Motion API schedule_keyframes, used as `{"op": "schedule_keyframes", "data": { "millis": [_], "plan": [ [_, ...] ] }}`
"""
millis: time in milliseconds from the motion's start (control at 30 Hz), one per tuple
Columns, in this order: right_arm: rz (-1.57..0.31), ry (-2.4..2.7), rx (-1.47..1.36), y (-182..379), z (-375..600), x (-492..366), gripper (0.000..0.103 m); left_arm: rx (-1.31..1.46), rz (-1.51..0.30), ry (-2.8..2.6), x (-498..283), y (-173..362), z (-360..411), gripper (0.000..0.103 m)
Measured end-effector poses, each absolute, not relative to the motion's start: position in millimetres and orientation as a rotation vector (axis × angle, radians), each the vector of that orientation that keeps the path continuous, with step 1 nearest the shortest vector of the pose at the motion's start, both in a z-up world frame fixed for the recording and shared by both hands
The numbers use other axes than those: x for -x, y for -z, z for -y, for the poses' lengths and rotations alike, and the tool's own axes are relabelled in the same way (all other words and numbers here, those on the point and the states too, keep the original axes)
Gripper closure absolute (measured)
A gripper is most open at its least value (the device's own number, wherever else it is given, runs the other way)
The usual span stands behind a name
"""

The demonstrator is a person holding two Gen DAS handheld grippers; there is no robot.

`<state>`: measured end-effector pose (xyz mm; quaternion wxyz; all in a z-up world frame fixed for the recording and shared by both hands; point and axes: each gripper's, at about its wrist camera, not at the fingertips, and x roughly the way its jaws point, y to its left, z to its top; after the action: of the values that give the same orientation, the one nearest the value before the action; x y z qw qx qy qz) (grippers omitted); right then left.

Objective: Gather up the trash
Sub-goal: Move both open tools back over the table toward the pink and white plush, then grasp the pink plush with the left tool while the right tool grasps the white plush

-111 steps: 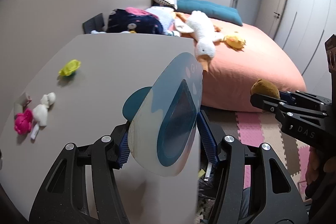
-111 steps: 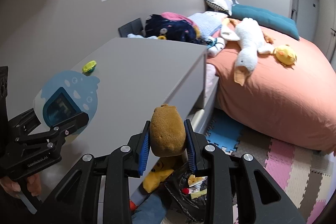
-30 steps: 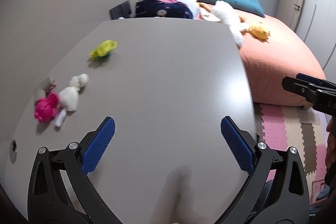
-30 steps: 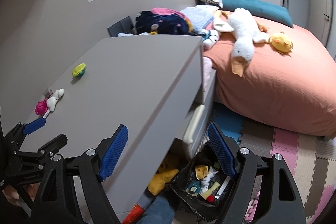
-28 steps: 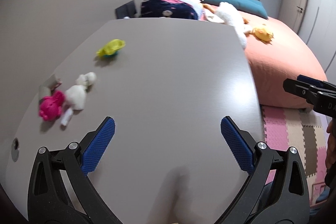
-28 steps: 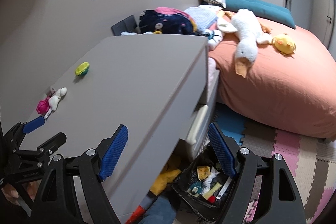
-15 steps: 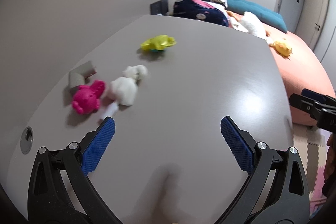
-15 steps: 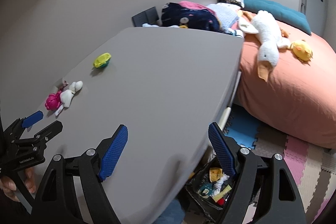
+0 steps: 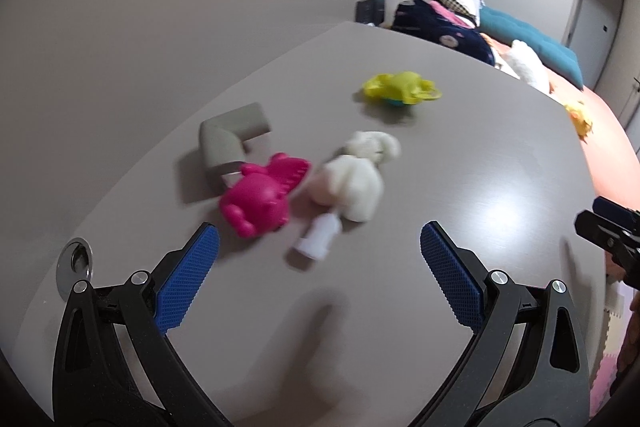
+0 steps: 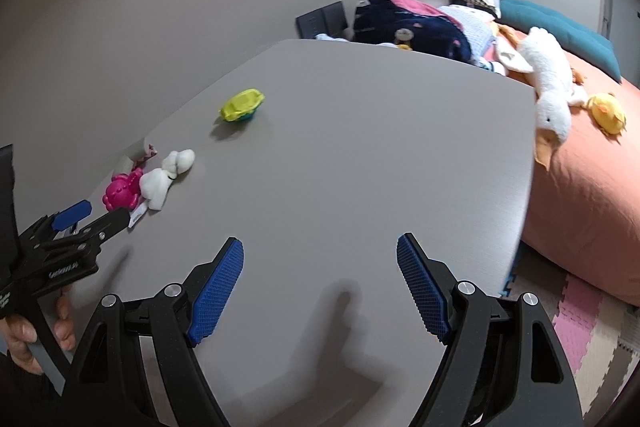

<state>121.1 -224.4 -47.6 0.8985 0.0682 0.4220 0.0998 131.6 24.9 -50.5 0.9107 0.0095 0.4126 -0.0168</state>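
Observation:
My left gripper [image 9: 320, 267] is open and empty, just short of a pink plastic toy [image 9: 262, 201] and a white plush toy [image 9: 354, 183] with a small white tag, lying on the grey desk [image 9: 460, 155]. A grey corner guard [image 9: 230, 135] lies behind the pink toy. A yellow-green toy [image 9: 400, 89] lies farther back. My right gripper [image 10: 320, 283] is open and empty over the desk's near part. It sees the pink toy [image 10: 122, 193], the white plush [image 10: 166, 177], the yellow-green toy [image 10: 242, 105] and the left gripper [image 10: 84, 215].
A cable hole [image 9: 76, 261] sits at the desk's near left. A bed [image 10: 592, 187] with a plush goose [image 10: 548, 87], a yellow plush [image 10: 608, 113] and a clothes pile [image 10: 416, 23] stands right of the desk. Foam mats [image 10: 580, 327] cover the floor.
Both grippers dropped their earlier items and opened. The left gripper has swung left and closer to the pink and white toys. The right gripper moved over the desk; the trash bag left its view.

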Motion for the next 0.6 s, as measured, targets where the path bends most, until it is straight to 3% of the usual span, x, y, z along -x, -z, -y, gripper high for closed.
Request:
{"op": "schedule_keyframes", "data": {
  "millis": [233,600],
  "plan": [
    [-0.883,-0.232,-0.125,51.9,202.7,-131.1,0.024,0.018,-0.859,0.006,-149.7,60.0,-50.1,0.006],
    [-0.89,-0.273,-0.113,53.8,168.3,-148.0,0.023,0.023,-0.899,0.021,-166.2,69.6,-71.4,0.04]
  ]
}}
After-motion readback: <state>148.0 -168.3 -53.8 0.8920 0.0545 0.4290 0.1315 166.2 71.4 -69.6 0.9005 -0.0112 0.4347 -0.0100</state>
